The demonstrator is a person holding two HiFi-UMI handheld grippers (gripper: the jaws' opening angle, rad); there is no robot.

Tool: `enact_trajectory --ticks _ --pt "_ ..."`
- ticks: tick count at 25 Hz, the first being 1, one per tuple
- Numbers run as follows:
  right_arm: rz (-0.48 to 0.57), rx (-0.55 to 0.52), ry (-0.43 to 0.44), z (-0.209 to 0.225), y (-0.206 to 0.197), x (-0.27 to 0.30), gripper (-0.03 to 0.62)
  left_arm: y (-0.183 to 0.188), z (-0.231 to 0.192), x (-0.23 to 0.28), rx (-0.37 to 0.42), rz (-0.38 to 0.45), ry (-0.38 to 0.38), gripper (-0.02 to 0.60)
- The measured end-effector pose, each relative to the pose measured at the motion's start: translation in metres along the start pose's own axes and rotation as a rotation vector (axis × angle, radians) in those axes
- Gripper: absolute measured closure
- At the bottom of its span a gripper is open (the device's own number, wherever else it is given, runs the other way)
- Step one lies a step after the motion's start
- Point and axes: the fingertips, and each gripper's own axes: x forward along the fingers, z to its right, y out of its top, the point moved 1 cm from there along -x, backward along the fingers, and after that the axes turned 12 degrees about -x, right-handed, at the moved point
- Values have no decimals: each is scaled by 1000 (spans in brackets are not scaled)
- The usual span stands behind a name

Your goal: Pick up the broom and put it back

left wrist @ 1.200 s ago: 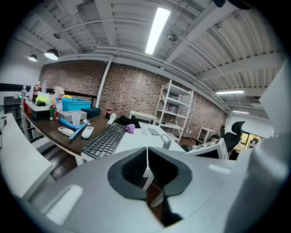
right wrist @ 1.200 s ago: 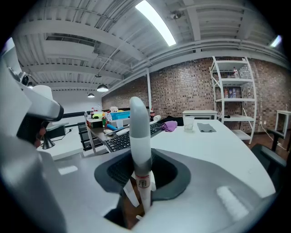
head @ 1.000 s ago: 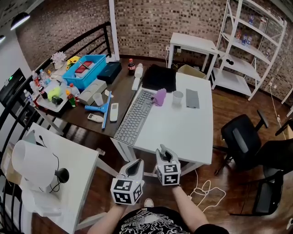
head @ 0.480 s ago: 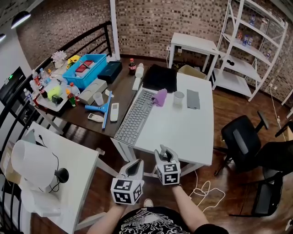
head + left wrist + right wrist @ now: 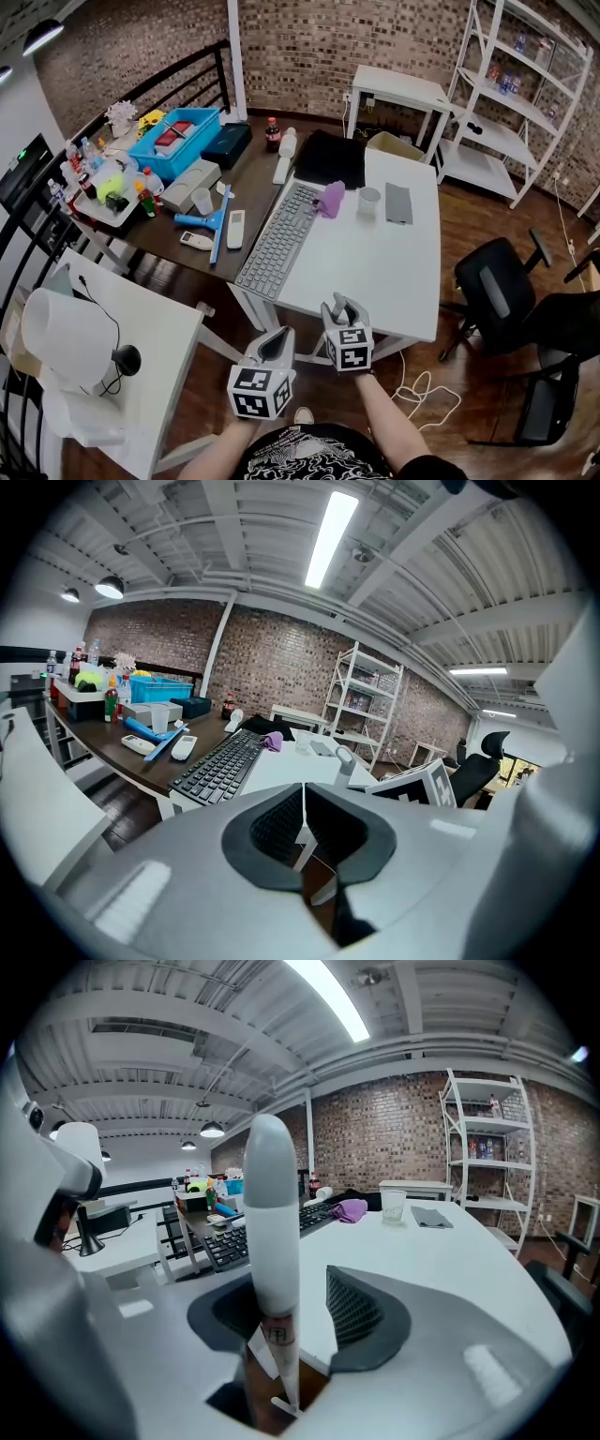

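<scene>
Our right tongs have just been opening. Their jaws stand apart with the white broom handle upright between them, centre-left of that view, clear of the right-hand jaw and perhaps touching the other. Our left tongs are closed and empty, bottom centre in the head view, near the bench.

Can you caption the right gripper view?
Right gripper, jaws just opening, a white handle standing between them, white desk ahead.

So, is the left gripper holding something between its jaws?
No, in its own view the left gripper has its jaws closed together along a thin seam, with nothing between them.
</scene>
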Motion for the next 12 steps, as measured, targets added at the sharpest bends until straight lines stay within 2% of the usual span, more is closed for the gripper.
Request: enact_trajectory --ticks 12 --pt "-15 11 8 1 -3 14 424 3 -9 11 -6 -13 -8 569"
